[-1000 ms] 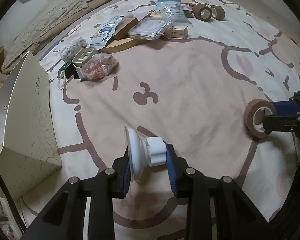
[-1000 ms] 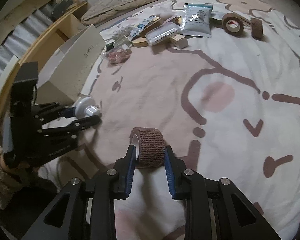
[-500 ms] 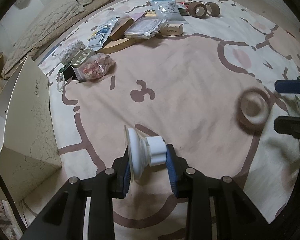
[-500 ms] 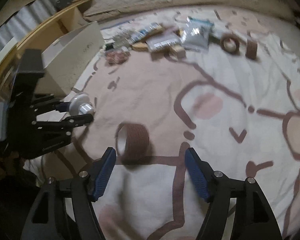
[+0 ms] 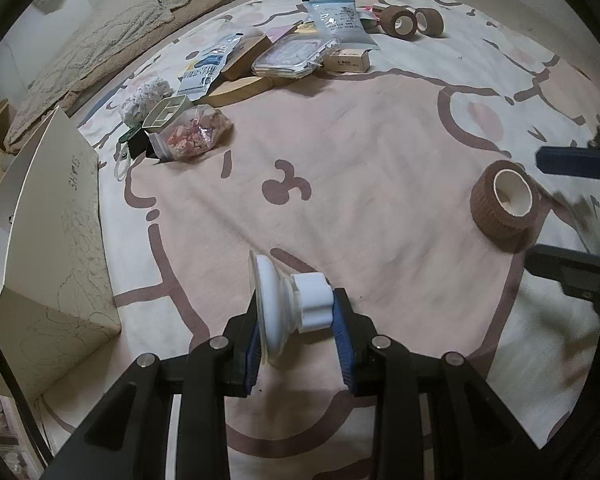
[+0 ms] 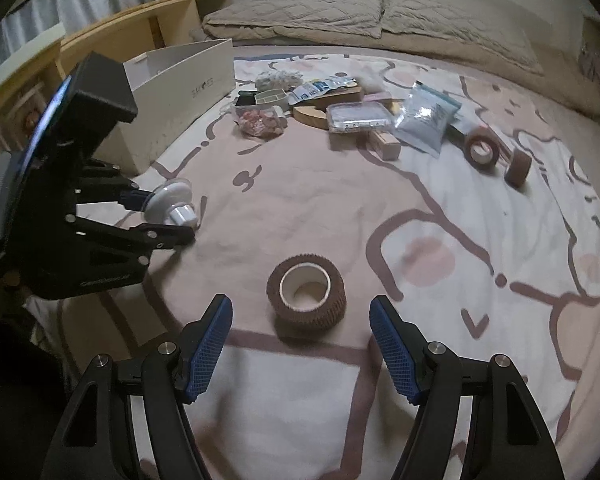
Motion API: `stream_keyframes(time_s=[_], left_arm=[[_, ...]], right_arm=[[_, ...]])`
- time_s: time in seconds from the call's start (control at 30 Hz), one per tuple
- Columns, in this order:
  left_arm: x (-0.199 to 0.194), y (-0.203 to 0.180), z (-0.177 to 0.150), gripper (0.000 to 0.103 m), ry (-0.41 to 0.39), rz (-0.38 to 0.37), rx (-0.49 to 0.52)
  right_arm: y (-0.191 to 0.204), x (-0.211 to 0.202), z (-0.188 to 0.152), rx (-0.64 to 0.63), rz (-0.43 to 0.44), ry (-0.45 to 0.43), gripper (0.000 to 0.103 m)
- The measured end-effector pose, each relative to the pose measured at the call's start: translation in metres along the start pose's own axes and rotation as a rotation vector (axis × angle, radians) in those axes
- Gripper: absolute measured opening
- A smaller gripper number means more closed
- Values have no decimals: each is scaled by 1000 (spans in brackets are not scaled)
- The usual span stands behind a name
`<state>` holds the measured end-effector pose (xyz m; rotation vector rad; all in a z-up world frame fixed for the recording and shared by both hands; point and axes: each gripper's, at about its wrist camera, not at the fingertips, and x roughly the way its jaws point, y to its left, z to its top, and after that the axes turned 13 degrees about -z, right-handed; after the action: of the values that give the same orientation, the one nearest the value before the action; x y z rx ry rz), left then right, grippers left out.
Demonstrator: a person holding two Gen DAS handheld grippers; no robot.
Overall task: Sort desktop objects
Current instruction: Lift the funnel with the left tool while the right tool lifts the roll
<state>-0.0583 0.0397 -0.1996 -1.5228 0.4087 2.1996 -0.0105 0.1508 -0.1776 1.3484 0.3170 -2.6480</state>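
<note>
My left gripper (image 5: 296, 320) is shut on a white suction-cup knob (image 5: 288, 308) and holds it just above the patterned blanket; it also shows in the right wrist view (image 6: 172, 206). My right gripper (image 6: 300, 340) is open and empty. A brown bandage roll (image 6: 306, 296) lies on the blanket just ahead of its fingers, apart from them. The same roll (image 5: 504, 200) shows at the right of the left wrist view, between the right gripper's fingers (image 5: 568, 160).
A white cardboard box (image 5: 48, 240) stands at the left. A pile of packets, a wooden block, a small carton and a bag of pink bits (image 5: 196, 136) lies at the back. Two more brown rolls (image 6: 482, 150) lie at the back right.
My right gripper opened and let go of the brown roll, which now rests on the blanket, and it pulled back a little. My left gripper still holds the white knob.
</note>
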Motion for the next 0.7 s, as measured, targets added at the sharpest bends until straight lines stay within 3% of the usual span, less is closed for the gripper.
stream_keyframes(time_s=[0.1,0.17,0.2,0.7], left_arm=[[0,1,1,31,4,1,8],[0,1,1,31,4,0,7],[0,1,1,31,4,-1,6],[-27,12,14,31,-72,-20,-11]], right_arm=[[6,7,3,-43,-43,-6,70],[8,11,4,-62,-62,1,48],[8,13,4,-64,-57,11,45],[-7,4,23,57,17,-4,45]])
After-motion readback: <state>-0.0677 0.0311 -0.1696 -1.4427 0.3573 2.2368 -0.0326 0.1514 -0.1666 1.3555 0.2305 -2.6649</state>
